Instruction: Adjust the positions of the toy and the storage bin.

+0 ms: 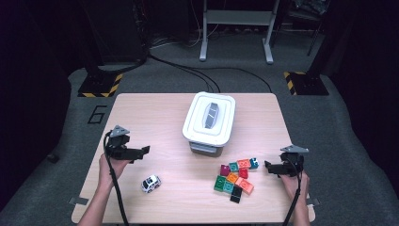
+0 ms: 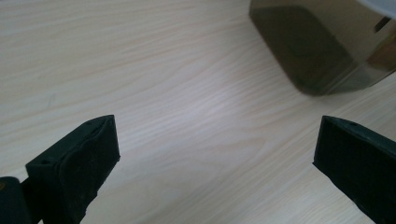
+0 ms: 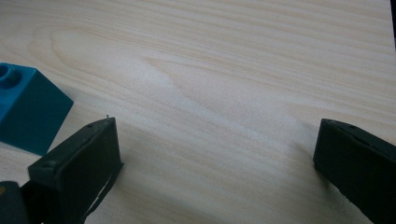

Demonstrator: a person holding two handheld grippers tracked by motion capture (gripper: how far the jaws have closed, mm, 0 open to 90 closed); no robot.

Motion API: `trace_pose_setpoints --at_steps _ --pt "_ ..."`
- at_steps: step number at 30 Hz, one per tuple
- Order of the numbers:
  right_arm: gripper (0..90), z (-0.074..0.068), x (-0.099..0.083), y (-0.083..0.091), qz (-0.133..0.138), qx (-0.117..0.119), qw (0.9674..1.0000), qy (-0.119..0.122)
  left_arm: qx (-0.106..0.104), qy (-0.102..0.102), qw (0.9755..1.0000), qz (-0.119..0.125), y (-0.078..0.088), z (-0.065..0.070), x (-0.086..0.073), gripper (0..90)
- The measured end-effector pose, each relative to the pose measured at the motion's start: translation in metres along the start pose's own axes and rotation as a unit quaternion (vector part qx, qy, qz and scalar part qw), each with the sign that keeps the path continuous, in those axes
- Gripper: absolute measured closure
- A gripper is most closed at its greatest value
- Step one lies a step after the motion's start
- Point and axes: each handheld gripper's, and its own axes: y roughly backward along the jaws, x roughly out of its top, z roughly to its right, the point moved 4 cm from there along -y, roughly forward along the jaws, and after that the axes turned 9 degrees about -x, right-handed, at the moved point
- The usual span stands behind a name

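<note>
A white lidded bin (image 1: 209, 121) stands at the table's middle, toward the back. My left gripper (image 1: 143, 150) hovers open at the table's left, pointing toward the bin; its own view shows bare wood between wide jaws and the bin's smoky wall (image 2: 322, 51) ahead. A small white toy car (image 1: 151, 183) lies just in front of it. My right gripper (image 1: 267, 165) stands open low at the right, beside a heap of several coloured bricks (image 1: 235, 178). A blue brick (image 3: 25, 109) sits left of its jaws, outside them.
The wooden table (image 1: 155, 113) ends at a grey carpet. Black stands with yellow-striped bases (image 1: 99, 84) flank its far corners. Cables (image 1: 197, 73) run across the floor behind, near a grey metal frame (image 1: 235, 28).
</note>
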Motion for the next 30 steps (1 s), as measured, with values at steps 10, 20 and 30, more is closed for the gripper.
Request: trace_pose_setpoints --at_steps 10,20,30 --pt "0.4 0.001 0.000 0.000 -0.001 -0.001 1.0000 0.001 -0.016 -0.040 0.9991 -0.004 -0.026 0.037 0.048 0.2" --pt "1.6 0.002 0.000 0.000 0.003 -0.002 1.0000 0.000 -0.018 -0.066 0.9975 -0.018 -0.061 0.068 0.082 0.2" --pt "1.9 0.002 0.000 0.000 0.003 -0.002 1.0000 -0.001 -0.031 -0.081 0.9961 -0.017 -0.102 0.101 0.113 0.2"
